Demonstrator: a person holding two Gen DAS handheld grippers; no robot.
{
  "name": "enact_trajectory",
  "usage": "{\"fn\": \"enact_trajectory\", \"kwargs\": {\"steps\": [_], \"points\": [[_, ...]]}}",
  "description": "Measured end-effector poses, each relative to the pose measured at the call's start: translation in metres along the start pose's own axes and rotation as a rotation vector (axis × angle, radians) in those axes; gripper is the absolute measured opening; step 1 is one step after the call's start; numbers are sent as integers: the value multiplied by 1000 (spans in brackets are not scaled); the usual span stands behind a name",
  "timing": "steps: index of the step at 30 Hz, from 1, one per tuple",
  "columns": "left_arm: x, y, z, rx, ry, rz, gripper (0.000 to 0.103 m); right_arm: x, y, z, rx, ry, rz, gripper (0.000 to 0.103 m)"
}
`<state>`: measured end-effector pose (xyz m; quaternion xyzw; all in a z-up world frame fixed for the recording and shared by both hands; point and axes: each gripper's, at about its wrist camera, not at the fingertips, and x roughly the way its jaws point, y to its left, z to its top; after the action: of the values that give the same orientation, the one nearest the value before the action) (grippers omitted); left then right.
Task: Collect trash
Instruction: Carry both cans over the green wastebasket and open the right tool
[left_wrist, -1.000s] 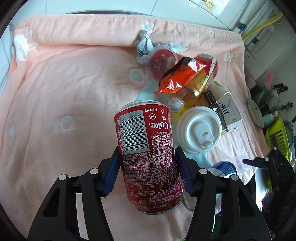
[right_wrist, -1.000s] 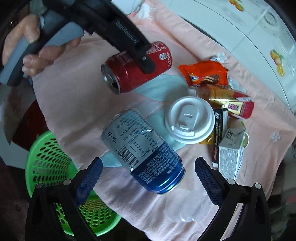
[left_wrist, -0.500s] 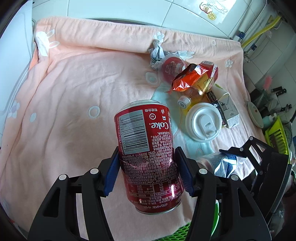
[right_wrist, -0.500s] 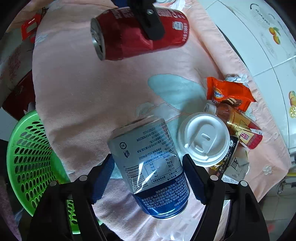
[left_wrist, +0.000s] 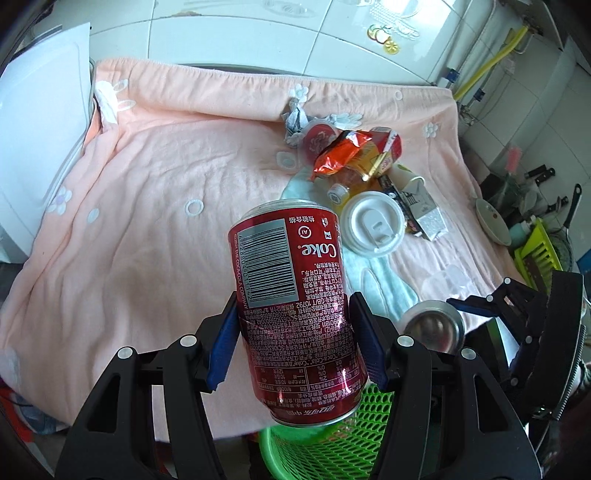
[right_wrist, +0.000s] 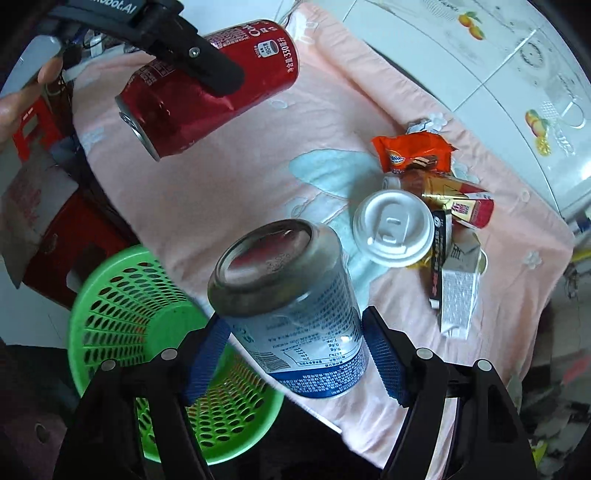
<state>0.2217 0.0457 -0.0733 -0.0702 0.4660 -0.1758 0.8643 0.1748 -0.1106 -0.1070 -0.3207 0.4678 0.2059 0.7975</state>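
Desk: draped in a pink towel (left_wrist: 155, 206); trash remaining on it sits in one cluster at the far right side, well apart from the near edge
Basket: green perforated bin (right_wrist: 122, 314) on the floor just off the desk's near edge; what shows of its inside is bare mesh, with no trash visible, though part is hidden behind the claws
Change, right: right claw (right_wrist: 295, 350) has just been closing, and its blue pads now press both flanks of the silver-and-blue can (right_wrist: 291, 317), which a second ago lay on the towel between spread jaws; the can is now raised, base toward the camera, beside the basket rim
Change, left: left claw (left_wrist: 295, 339) pinches the red Coke can (left_wrist: 295, 295), dented at the grip; it has drawn back from over the towel until the basket shows beneath the can's lower end
Meaning: both cans appear ready for release into the basket; neither is in yet
Remaining cluster: white lidded cup (left_wrist: 373, 229), orange snack wrapper (left_wrist: 340, 155), small bottle (left_wrist: 343, 188), cigarette packs (left_wrist: 421, 210), foil scrap (left_wrist: 295, 118), all untouched
Risk: two claws crowd one basket mouth; judged best released one at a time
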Motion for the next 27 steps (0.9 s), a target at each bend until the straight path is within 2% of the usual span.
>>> {"fn": "enact_trajectory", "kwargs": {"steps": [7,14,27], "points": [[-28,-18,-32,1,-28,-5,57,-38,23,-32,76,-25,44,70],[-49,-30,-56,0,-43,-18,57,-57,52,-59,108,-30,98,70],[-61,-40,-84,7,-38,-21,57,-40,89,-85,165,55,201,70]]}}
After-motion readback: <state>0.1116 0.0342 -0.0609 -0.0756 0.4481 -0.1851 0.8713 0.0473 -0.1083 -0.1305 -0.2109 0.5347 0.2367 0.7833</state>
